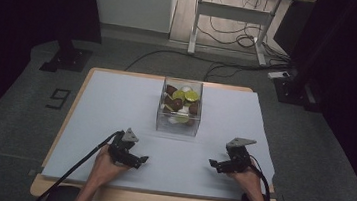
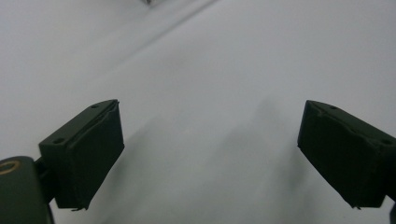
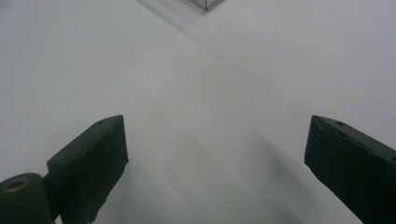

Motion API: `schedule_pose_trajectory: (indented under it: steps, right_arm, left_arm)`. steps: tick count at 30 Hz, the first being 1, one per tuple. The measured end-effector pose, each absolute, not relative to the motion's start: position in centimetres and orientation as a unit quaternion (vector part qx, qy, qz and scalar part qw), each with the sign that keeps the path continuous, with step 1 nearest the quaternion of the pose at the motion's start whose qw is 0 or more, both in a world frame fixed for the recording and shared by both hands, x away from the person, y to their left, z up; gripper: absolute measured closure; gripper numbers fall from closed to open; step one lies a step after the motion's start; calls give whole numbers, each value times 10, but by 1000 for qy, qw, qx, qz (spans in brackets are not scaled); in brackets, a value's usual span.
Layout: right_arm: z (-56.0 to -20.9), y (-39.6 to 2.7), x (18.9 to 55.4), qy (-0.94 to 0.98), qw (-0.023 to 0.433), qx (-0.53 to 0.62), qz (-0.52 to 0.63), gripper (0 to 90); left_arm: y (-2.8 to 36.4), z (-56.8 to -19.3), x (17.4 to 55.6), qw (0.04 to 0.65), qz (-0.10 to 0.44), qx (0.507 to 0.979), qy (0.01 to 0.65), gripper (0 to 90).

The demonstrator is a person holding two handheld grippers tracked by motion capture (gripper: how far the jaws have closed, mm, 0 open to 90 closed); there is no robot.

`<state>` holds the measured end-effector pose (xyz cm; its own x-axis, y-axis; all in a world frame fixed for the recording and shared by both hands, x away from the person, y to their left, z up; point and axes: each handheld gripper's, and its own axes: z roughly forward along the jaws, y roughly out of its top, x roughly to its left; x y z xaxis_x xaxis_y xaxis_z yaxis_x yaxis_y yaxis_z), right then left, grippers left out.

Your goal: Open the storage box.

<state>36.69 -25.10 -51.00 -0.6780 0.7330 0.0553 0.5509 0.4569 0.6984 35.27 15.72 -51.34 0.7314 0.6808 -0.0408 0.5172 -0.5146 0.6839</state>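
Observation:
A clear box (image 1: 180,106) stands at the middle back of the white sheet (image 1: 116,104), holding several brown, yellow-green and white round pieces. My left gripper (image 1: 141,161) rests low on the sheet at the front left, pointing right toward the centre. In the left gripper view the left gripper (image 2: 210,156) is open, with bare white sheet between its jaws. My right gripper (image 1: 213,163) lies at the front right and points left. The right gripper (image 3: 215,163) is open too and holds nothing. A corner of the box (image 3: 205,4) peeks in at the top of the right gripper view.
The wooden table edge (image 1: 156,198) runs along the front under the sheet. Black cables trail from both grippers toward the person. Beyond the table are a desk frame (image 1: 230,15), floor cables and dark stands at left (image 1: 65,58) and right.

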Motion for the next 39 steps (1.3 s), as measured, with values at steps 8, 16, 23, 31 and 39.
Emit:
schedule_pose_trajectory:
  steps: [8, 16, 23, 31, 39]
  right_arm:
    - [-501, -240, 368, 851, 123, 359, 364, 40]
    - [-491, -230, 371, 850, 130, 346, 376, 69]
    - [-481, -221, 373, 844, 130, 337, 397, 119]
    - [-469, -206, 378, 846, 138, 317, 406, 181]
    - [-464, -191, 386, 846, 129, 322, 405, 276]
  left_arm:
    - [153, -502, 359, 356, 118, 866, 330, 141]
    - [146, -490, 367, 370, 117, 865, 317, 149]
    - [140, -480, 377, 389, 112, 860, 312, 167]
    - [128, -471, 385, 399, 113, 860, 298, 209]
    - [120, -464, 396, 410, 111, 857, 292, 255]
